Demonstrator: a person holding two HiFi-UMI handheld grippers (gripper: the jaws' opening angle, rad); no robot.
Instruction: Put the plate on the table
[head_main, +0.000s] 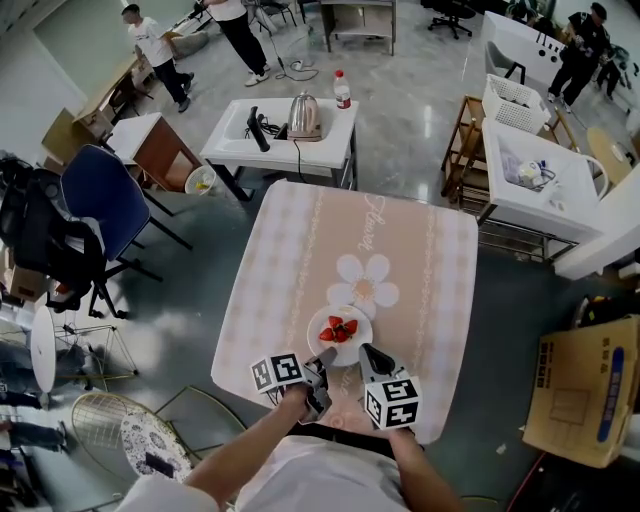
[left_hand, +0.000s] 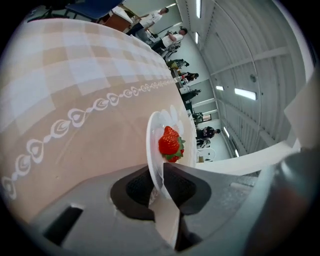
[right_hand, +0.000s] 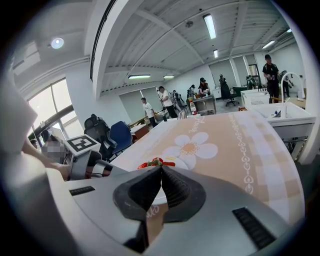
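A white plate (head_main: 324, 318) carrying strawberries (head_main: 340, 330) is at the near middle of the table (head_main: 300, 260), which has a pink checked cloth with a daisy print. Both grippers hold the plate by its near rim. My left gripper (head_main: 324, 356) is shut on the rim's left part; in the left gripper view the plate (left_hand: 152, 142) runs edge-on between the pads (left_hand: 137, 187), a strawberry (left_hand: 169, 142) beyond them. My right gripper (head_main: 366, 352) is shut on the rim's right part, with the plate (right_hand: 160, 199) white between its jaws. I cannot tell whether the plate rests on the cloth.
Beyond the table stands a white table with a kettle (head_main: 303, 115) and a bottle (head_main: 342, 90). A blue chair (head_main: 100, 200) is at the left, a cardboard box (head_main: 585, 390) at the right, a wire stool (head_main: 130, 440) near left. People stand at the back.
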